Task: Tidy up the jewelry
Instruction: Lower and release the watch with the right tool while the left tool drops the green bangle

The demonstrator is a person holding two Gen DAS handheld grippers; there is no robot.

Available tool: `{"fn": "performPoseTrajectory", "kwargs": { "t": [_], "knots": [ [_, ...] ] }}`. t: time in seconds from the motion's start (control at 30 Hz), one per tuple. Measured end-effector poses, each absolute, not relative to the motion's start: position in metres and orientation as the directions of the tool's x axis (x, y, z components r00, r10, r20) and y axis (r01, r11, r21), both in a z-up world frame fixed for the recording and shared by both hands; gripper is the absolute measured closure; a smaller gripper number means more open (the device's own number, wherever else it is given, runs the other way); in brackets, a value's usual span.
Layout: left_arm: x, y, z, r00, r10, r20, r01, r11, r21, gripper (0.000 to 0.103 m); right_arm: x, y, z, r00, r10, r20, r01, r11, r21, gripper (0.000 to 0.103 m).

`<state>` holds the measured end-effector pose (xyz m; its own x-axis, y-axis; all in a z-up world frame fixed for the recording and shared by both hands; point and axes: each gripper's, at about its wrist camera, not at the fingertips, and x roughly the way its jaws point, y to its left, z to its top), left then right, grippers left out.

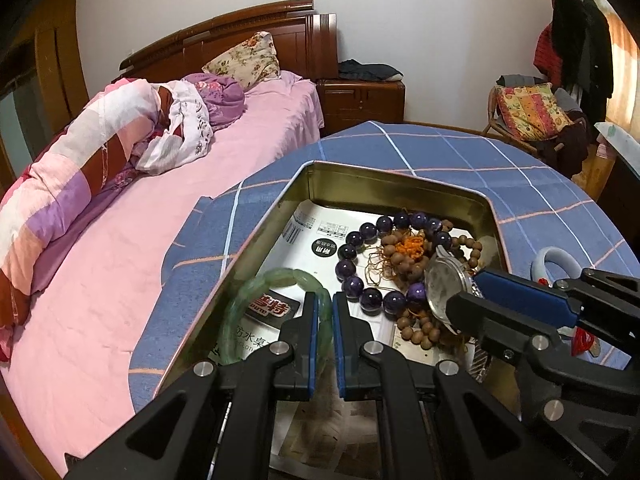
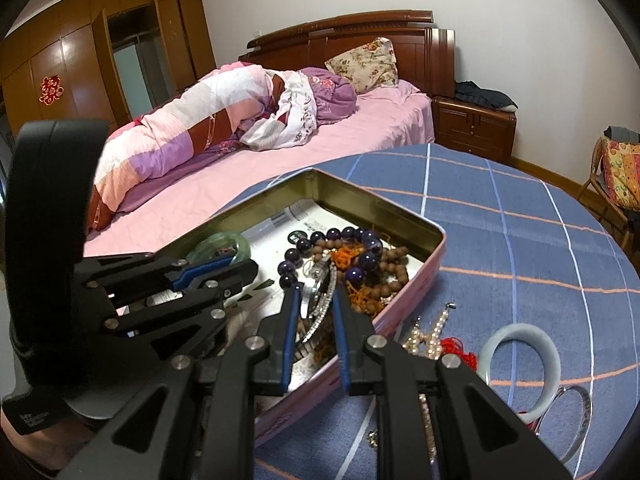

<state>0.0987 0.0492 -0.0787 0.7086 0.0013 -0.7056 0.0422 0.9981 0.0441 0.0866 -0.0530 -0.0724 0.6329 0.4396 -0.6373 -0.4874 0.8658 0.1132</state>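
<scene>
An open metal tin [image 1: 400, 176] [image 2: 400, 216] sits on the blue checked table. Inside lie a purple bead bracelet [image 1: 352, 268] [image 2: 296, 246], brown wooden beads with orange cord [image 1: 412, 264] [image 2: 380, 280] and a green jade bangle [image 1: 276, 280] [image 2: 218, 244]. My left gripper [image 1: 325, 300] [image 2: 240, 266] is shut on the green bangle inside the tin. My right gripper [image 2: 318, 292] [image 1: 466, 290] is shut on a silver watch [image 2: 316, 304] [image 1: 440, 288] over the tin's right part.
On the table right of the tin lie a pale jade bangle [image 2: 520, 364] [image 1: 556, 260], pearl jewelry [image 2: 428, 336], red cord [image 2: 460, 354] and a silver bangle [image 2: 576, 420]. A pink bed [image 1: 160, 208] lies behind, with a nightstand [image 1: 364, 100].
</scene>
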Motion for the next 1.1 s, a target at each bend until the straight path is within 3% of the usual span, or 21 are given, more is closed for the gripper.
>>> {"fn": "performPoseTrajectory", "kwargs": {
  "t": [0.53, 0.63, 0.7, 0.8, 0.9, 1.1],
  "knots": [
    [0.095, 0.052, -0.078, 0.717, 0.020, -0.697, 0.009, 0.999, 0.039, 0.093, 0.089, -0.055, -0.072, 0.626, 0.449, -0.637, -0.487, 0.864, 0.131, 0.080],
    [0.092, 0.053, -0.076, 0.722, 0.034, -0.691, -0.009, 0.999, 0.041, 0.084, 0.088, -0.056, -0.071, 0.628, 0.449, -0.635, -0.485, 0.865, 0.132, 0.078],
    [0.091, 0.055, -0.076, 0.723, 0.051, -0.689, -0.031, 0.999, 0.041, 0.060, 0.088, -0.056, -0.070, 0.629, 0.449, -0.634, -0.482, 0.866, 0.135, 0.077],
    [0.086, 0.059, -0.072, 0.737, 0.058, -0.674, -0.052, 0.998, 0.028, 0.042, 0.086, -0.063, -0.066, 0.643, 0.448, -0.621, -0.473, 0.870, 0.139, 0.065],
    [0.082, 0.060, -0.068, 0.748, 0.046, -0.663, -0.053, 0.999, 0.009, 0.038, 0.083, -0.071, -0.061, 0.665, 0.434, -0.608, -0.450, 0.882, 0.138, 0.047],
    [0.079, 0.046, -0.063, 0.752, 0.081, -0.654, -0.062, 0.997, 0.051, 0.037, 0.077, -0.089, -0.059, 0.677, 0.404, -0.615, -0.413, 0.900, 0.136, 0.046]
  ]
}}
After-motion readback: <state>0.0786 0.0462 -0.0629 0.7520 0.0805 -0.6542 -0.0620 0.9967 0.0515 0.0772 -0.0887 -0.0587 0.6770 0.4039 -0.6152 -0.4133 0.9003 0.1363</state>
